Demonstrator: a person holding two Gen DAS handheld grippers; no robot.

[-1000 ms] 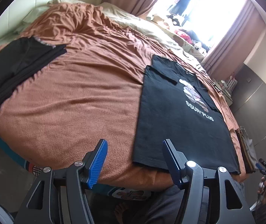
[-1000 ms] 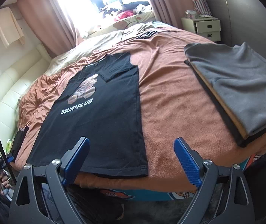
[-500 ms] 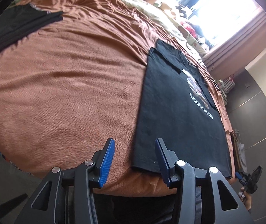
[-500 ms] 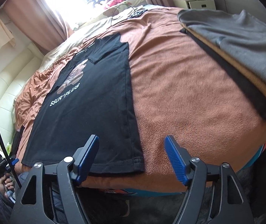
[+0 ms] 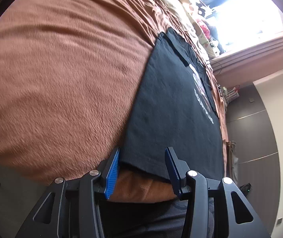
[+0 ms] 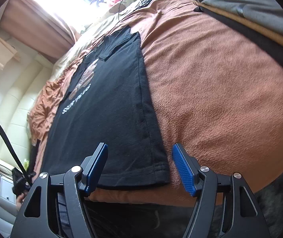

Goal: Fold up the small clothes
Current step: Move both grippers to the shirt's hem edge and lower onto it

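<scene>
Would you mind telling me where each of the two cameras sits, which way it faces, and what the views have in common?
Left wrist: sits on the left gripper, low at the bed's near edge, facing along the black T-shirt toward the window; its open jaws straddle the shirt's left hem corner.
Right wrist: sits on the right gripper, same edge, facing the same way; its open jaws straddle the right hem corner, and a hand shows at lower left.
Shared: the T-shirt, the brown blanket and the window.

A home bedroom: a bed under a rust-brown blanket (image 5: pixel 62 79), pink curtains (image 6: pixel 42 29) beside a bright window (image 5: pixel 250 10).
</scene>
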